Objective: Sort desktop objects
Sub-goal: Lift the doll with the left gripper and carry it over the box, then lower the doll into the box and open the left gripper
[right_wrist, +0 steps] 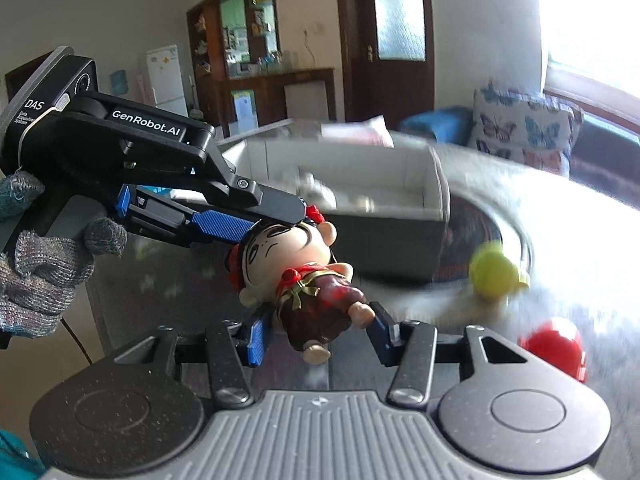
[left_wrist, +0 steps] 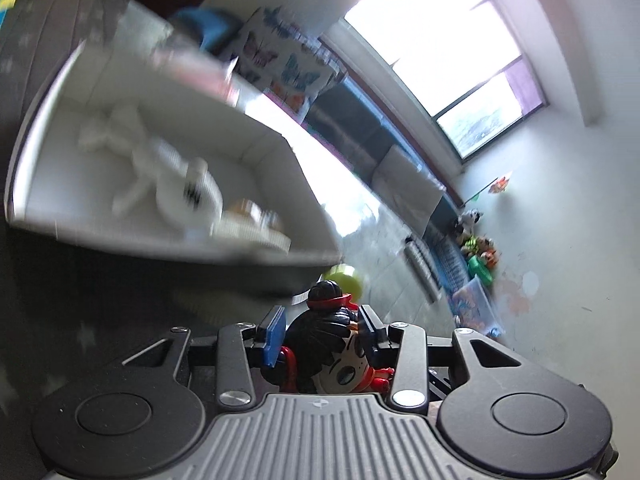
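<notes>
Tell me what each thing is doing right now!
Left gripper: jaws shut on the doll's head.
Right gripper: jaws open around the doll's body.
Doll: held up, tilted.
White box: open, holding blurry white things.
Green ball: on table.
Red thing: on table.

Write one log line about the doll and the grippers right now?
left gripper: shut on doll head | right gripper: open around doll body | white box: behind | green ball: on table

The left gripper (right_wrist: 276, 224) is clamped on a doll's head, held by a gloved hand (right_wrist: 44, 280). The right gripper (right_wrist: 320, 338) stands wide apart around its body.
</notes>
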`<state>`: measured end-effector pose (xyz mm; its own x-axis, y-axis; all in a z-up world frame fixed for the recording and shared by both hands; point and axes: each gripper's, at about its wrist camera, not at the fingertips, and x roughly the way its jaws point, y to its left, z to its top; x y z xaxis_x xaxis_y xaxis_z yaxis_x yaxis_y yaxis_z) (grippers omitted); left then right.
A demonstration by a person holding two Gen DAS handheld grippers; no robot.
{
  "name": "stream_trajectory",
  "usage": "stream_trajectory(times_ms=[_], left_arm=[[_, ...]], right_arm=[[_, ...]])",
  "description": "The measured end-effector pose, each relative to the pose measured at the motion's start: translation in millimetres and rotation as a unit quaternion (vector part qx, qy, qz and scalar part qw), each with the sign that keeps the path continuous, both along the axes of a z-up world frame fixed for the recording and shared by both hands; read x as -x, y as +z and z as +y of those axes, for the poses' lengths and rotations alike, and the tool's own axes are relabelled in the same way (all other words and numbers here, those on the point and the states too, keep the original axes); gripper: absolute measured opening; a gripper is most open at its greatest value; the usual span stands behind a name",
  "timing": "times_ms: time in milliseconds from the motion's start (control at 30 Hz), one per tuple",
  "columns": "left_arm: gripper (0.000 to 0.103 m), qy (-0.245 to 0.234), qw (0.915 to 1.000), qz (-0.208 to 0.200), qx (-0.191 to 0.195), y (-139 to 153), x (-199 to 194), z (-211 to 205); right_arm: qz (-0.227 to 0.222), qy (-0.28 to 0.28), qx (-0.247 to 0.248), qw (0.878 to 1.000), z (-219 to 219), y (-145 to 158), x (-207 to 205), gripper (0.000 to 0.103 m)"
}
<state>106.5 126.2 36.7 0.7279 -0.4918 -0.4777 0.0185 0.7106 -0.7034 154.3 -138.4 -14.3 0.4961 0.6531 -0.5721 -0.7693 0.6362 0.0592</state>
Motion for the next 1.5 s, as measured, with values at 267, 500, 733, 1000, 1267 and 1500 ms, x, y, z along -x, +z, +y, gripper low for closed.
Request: stream_trajectory(times_ms=[267,500,733,1000,1267,1500], left_arm=[[0.042,0.053,0.9977,-0.04,-0.008,33,-27,45],[0.041,0.094,0.9956,-0.003,-0.005,14,-57,91],[0.041,0.108,0.9929,0.046,-0.02,-14,-75,99],[0.041,0.109,0.9889,0.059,-0.083,-14,-79,83],[0.04,0.105,0.9873,0.057,-0.105,-12,-76,72],[0.04,0.118,0.9863,0.045,-0.106,-6,-66,72]], right_arm=[[-0.04,0.036,-0.01,0.999,59,33,-40,0.051],[0.007,0.076,-0.001,0.997,111,24,-83,0.051],[0.066,0.104,0.027,0.992,136,5,-113,0.049],[0.096,0.116,0.053,0.987,147,-14,-125,0.044],[0.088,0.117,0.063,0.987,146,-13,-120,0.044],[0.062,0.099,0.039,0.992,131,-6,-108,0.049]])
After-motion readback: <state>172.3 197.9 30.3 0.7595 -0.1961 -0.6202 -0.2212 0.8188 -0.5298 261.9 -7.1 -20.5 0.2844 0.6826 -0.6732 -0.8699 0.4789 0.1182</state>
